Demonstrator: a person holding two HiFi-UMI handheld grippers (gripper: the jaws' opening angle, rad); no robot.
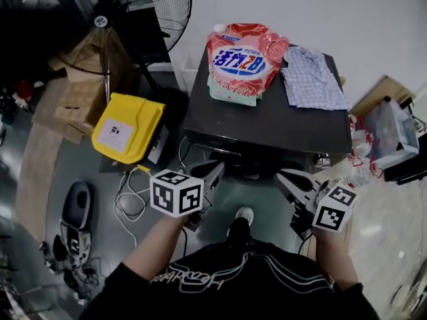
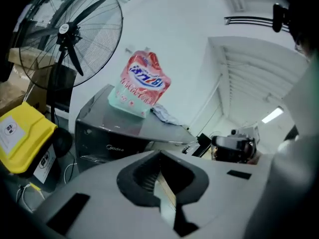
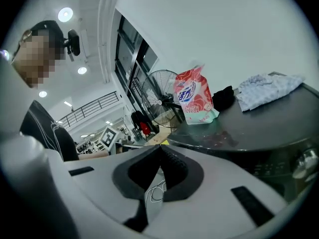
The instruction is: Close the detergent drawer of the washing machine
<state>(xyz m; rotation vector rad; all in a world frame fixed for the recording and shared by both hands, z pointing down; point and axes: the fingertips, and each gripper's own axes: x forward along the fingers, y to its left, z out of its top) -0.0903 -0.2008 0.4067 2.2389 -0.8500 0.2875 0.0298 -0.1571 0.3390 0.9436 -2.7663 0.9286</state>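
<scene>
At the far left a standing fan (image 1: 127, 12) rises over a yellow case (image 1: 127, 127) on the floor. Next comes the left tool (image 1: 212, 172), held low in front of the washing machine (image 1: 267, 122). In its own view the jaws meet at their tips with nothing between them. The machine is dark grey, and its front panel (image 2: 107, 148) faces the person just ahead of both tools. The detergent drawer belongs to that panel, but I cannot pick it out or tell whether it stands out or sits flush.

On the machine's flat top, a red and white detergent pouch (image 1: 243, 62) sits toward the back left. A checked cloth (image 1: 312, 79) lies crumpled just beside it to the right. The right tool (image 1: 288, 182) hangs near the panel's right part, apart from it. Its jaws are drawn together too (only floor and a white cable show behind them).
</scene>
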